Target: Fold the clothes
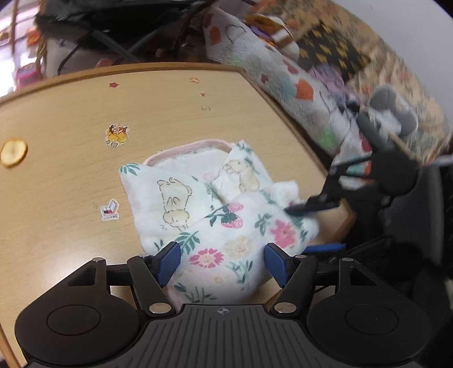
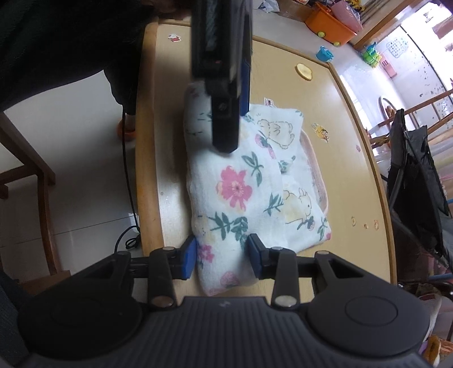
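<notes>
A white garment (image 1: pixel 215 215) printed with flowers, strawberries and bears lies bundled and partly folded on the wooden table (image 1: pixel 70 175). A pink hem shows at its far edge. My left gripper (image 1: pixel 223 261) is open, its blue pads on either side of the garment's near fold. In the right wrist view the same garment (image 2: pixel 249 192) lies near the table's left edge. My right gripper (image 2: pixel 222 256) is open and straddles the cloth's near corner. The left gripper's black body (image 2: pixel 223 70) hangs over the garment's far end. The right gripper (image 1: pixel 311 205) shows at the garment's right side.
Stickers (image 1: pixel 116 134) and a round wooden coaster (image 1: pixel 12 153) lie on the table. A heart-patterned blanket (image 1: pixel 269 76) lies past the table's far right edge. An orange bin (image 2: pixel 329 24) and toys stand on the floor beyond the table (image 2: pixel 354 158). A dark folding chair (image 2: pixel 413 181) stands at the right.
</notes>
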`<state>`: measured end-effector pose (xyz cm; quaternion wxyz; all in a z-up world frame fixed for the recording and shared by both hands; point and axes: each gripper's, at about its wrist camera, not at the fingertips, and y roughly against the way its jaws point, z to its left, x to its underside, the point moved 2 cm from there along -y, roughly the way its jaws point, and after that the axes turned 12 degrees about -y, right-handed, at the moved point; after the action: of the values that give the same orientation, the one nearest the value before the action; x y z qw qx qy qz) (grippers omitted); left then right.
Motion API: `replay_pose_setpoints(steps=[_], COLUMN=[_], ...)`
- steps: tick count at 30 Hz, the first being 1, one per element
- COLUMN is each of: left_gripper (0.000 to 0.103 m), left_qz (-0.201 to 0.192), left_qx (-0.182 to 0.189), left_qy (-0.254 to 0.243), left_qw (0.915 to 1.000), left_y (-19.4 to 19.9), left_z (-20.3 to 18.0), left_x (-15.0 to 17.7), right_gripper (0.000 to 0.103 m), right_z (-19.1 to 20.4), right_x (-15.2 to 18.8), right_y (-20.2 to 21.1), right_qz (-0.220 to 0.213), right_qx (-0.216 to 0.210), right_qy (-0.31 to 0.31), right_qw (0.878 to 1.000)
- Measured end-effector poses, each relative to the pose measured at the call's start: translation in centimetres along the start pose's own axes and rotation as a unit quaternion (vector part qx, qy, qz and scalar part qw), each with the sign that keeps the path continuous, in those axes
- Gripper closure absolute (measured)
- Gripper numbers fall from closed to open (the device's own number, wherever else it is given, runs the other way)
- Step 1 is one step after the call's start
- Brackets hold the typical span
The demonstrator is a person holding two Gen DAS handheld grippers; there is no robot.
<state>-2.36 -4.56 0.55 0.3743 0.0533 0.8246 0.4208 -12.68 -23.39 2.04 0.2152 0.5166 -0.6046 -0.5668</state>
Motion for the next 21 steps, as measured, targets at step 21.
replay_pose_setpoints(steps=[21], left_gripper=[0.035], left_qz=[0.048], left_qx=[-0.049], left_qy=[-0.517], left_qw=[0.8532], left_y=[1.8], left_z=[-7.7], left_x=[3.9], right_gripper=[0.065], right_z=[-3.2], right_x=[0.3], right_y=[-0.9], right_qz=[-0.006], right_qx=[-0.075], right_qy=[-0.076], right_qw=[0.994])
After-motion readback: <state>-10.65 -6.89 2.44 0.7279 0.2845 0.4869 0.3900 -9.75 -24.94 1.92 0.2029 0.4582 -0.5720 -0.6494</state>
